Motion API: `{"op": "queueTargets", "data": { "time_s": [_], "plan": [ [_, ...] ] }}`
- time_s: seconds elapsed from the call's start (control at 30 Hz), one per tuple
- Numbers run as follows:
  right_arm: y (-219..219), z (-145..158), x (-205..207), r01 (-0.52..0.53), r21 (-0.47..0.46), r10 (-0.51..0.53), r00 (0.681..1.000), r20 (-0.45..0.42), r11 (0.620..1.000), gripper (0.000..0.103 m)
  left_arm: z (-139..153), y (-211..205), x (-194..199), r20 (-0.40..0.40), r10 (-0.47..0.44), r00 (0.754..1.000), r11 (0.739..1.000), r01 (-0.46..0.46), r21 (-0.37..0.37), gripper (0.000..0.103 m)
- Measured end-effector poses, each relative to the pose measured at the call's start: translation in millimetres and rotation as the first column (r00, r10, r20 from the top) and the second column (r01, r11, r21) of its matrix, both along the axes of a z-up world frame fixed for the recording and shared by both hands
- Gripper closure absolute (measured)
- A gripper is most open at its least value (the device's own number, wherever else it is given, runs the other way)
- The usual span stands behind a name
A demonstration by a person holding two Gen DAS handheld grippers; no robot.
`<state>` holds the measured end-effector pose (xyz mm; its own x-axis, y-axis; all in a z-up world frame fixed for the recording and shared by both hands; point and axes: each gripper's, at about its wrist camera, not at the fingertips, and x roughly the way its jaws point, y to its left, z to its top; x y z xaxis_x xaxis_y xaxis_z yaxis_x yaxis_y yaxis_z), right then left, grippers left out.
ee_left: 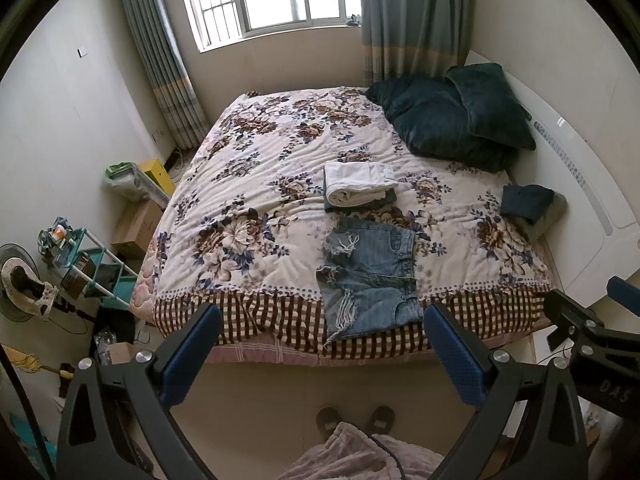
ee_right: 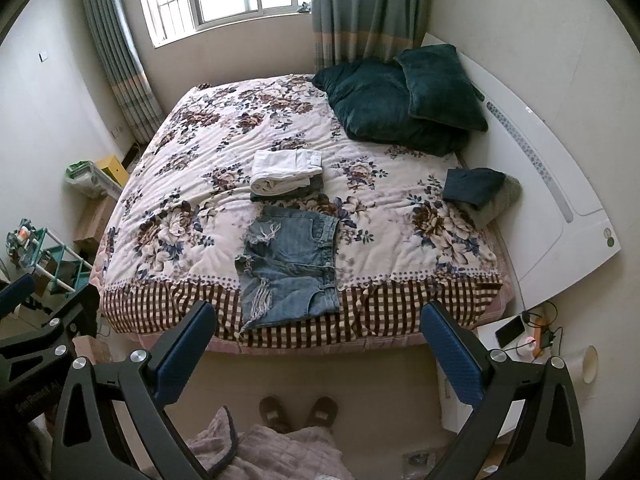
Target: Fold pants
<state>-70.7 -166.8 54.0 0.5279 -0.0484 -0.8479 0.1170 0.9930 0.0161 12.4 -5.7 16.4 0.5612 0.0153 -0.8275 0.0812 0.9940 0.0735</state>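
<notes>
A pair of frayed blue denim shorts lies flat near the front edge of the bed, waistband to the right, legs to the left; it also shows in the right wrist view. My left gripper is open and empty, held above the floor in front of the bed, short of the shorts. My right gripper is open and empty, at the same distance, to the right of the left one. Each gripper shows at the edge of the other's view.
A folded white and dark stack lies behind the shorts on the floral bedspread. Folded dark clothes lie at the right. Dark green pillows lie at the head. Shelf and boxes stand left; a nightstand right.
</notes>
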Motion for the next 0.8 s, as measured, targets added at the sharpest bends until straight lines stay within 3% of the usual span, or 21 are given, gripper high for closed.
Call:
{"op": "queueTargets", "data": {
  "time_s": [0.8],
  "plan": [
    [1,5,-1,-0.003,0.005,0.003,1.0,0.008,1.0,0.0,10,14,-12,0.02,0.007,1.0,1.0,-0.007,0.0,0.0]
  ]
}}
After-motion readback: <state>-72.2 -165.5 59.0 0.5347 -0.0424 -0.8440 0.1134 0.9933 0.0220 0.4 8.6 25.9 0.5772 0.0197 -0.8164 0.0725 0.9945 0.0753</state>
